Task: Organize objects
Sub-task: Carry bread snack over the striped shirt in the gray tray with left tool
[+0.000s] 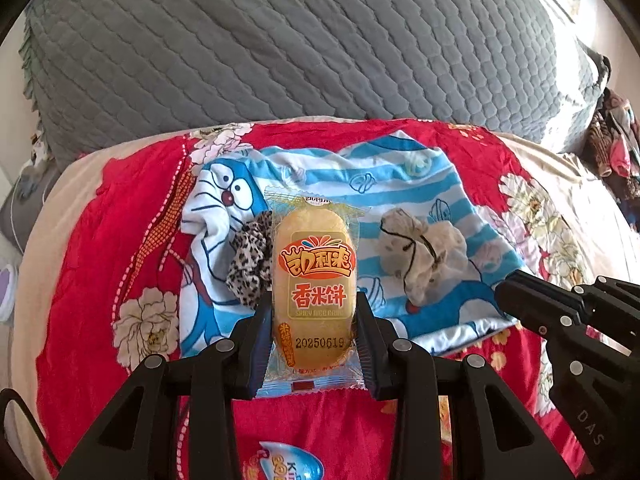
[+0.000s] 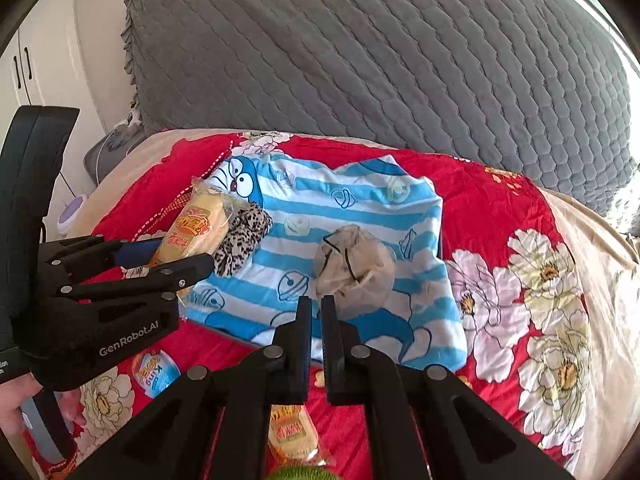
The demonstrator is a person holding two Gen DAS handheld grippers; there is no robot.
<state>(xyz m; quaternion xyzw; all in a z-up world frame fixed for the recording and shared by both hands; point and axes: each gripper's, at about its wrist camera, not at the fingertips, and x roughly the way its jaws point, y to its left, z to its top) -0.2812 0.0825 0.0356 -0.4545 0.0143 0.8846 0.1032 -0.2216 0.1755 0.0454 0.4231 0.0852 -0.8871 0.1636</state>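
Note:
My left gripper is shut on a yellow rice cracker packet and holds it above the bed; it also shows in the right wrist view, with the left gripper around it. My right gripper is shut and empty, just in front of a beige scrunchie on a blue-striped Doraemon cloth. A leopard-print scrunchie lies on the cloth beside the held packet. The beige scrunchie lies to the right of it. The right gripper enters at the right edge.
A second rice cracker packet and a small blue-lidded cup lie on the red floral sheet near me. A grey quilted headboard cover stands behind. Clothes are piled at the far right.

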